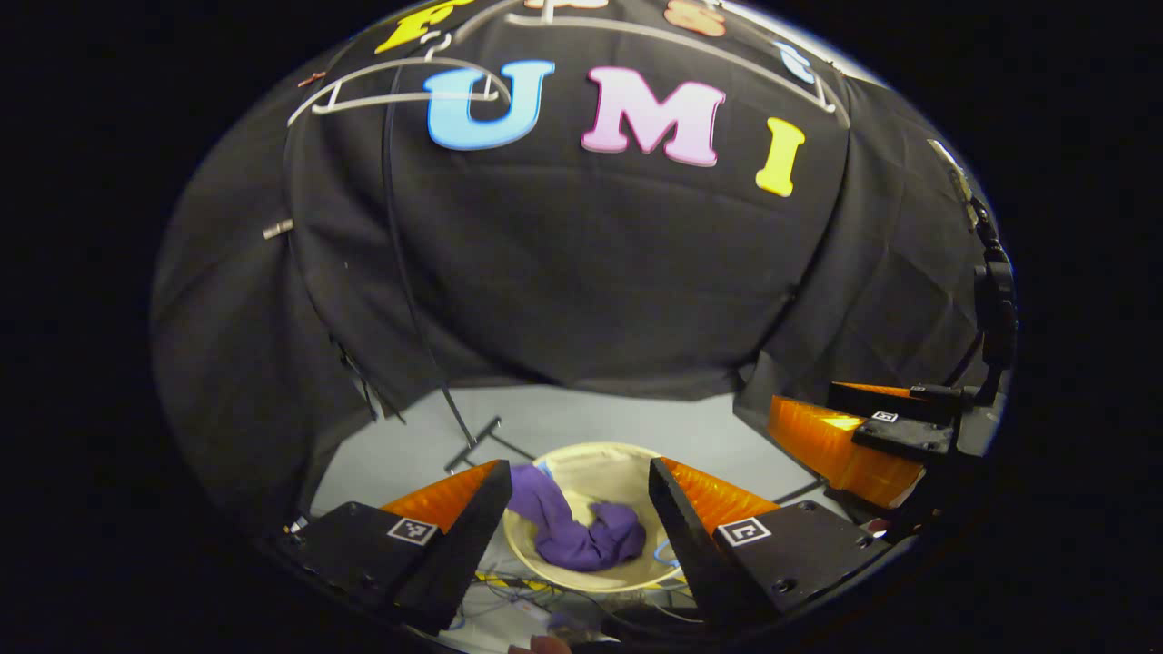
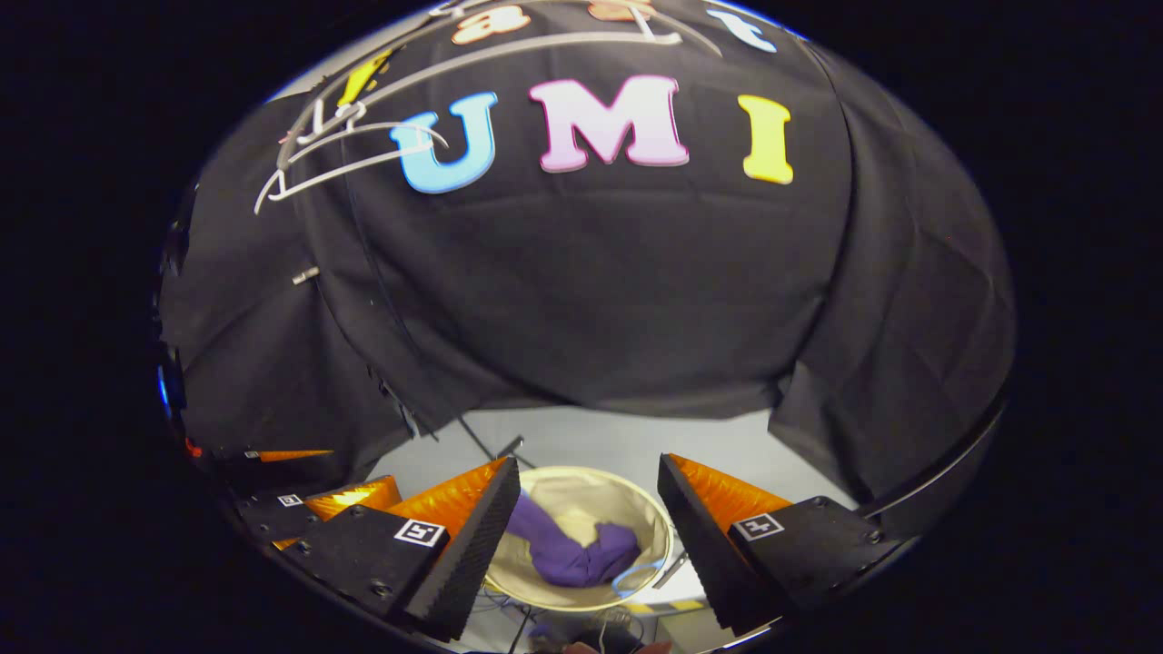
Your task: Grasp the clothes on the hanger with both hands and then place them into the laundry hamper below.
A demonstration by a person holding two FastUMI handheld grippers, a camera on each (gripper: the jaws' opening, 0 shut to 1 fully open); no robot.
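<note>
Jaws wide on left gripper (image 1: 577, 509) and right gripper (image 2: 589, 509), nothing between. Purple clothes (image 1: 572, 531) crumpled inside hamper (image 1: 595, 459) on the floor below, apart from both. Bare hanger (image 1: 400, 86) up against the wall.

A purple garment (image 1: 572, 531) lies crumpled inside the laundry hamper (image 1: 581, 463), one limp end draped up toward the hamper's left rim. The hamper is round and cream-coloured, open at the top, and stands on the pale floor. High up at the left, a bare white hanger (image 1: 400, 86) hangs on the rail (image 1: 672, 41).

In the right gripper view the same garment (image 2: 568, 549) sits in the hamper (image 2: 581, 490).
</note>
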